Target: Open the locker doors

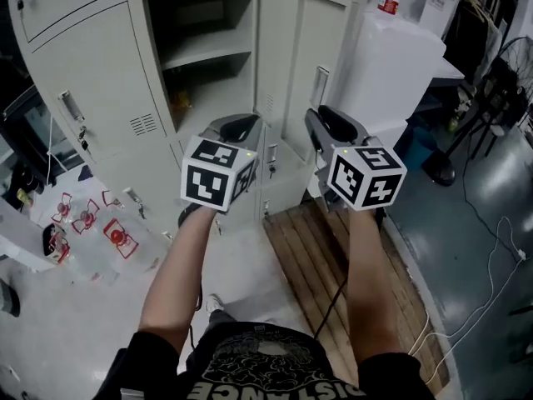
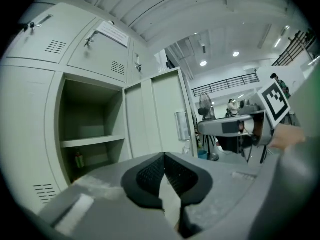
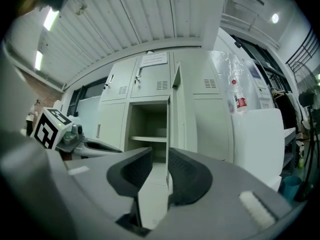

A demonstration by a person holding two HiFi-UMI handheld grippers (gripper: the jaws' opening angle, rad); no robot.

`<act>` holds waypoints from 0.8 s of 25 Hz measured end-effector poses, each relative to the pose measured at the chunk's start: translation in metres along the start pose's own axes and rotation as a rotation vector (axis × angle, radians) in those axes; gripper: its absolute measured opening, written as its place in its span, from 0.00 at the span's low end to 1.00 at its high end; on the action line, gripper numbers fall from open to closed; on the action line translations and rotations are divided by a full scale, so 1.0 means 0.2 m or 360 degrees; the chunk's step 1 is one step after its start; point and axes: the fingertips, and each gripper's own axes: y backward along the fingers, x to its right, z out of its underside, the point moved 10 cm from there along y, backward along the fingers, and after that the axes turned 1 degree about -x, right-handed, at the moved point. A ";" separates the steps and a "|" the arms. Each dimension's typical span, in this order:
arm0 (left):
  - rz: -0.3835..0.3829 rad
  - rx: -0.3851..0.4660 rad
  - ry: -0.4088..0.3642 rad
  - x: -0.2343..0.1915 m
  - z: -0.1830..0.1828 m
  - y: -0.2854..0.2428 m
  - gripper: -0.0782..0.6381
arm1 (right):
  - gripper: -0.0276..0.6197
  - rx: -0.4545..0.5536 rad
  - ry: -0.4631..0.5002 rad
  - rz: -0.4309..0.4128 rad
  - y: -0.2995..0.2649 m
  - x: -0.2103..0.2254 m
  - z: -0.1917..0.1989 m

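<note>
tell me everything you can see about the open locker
The open locker is pale grey, painted metal by its look, upright, with closed lockers left of and above it. Its door stands swung out at its right. Inside, one shelf splits it; a small item sits under the shelf at the left. Nothing from outside visibly touches it.

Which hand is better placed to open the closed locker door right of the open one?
Likely right. The right gripper, jaws apart, is close below that door's handle in the head view; the left gripper is shut and faces the open locker.
</note>
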 end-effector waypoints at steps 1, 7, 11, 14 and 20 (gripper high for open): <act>-0.0040 -0.0005 0.0007 -0.01 0.01 0.04 0.11 | 0.20 -0.0002 -0.0002 -0.0036 -0.01 -0.02 0.01; -0.0301 -0.0047 0.0051 -0.10 0.08 0.29 0.11 | 0.20 -0.0019 -0.0016 -0.0290 -0.13 -0.22 0.05; -0.0469 -0.0083 0.0056 -0.18 0.13 0.48 0.11 | 0.21 -0.0020 -0.0030 -0.0460 -0.23 -0.39 0.08; -0.0606 -0.0113 0.0065 -0.26 0.17 0.65 0.11 | 0.22 -0.0021 -0.0048 -0.0588 -0.32 -0.55 0.10; -0.0821 -0.0145 0.0101 -0.45 0.23 0.96 0.11 | 0.22 -0.0027 -0.0057 -0.0803 -0.51 -0.90 0.11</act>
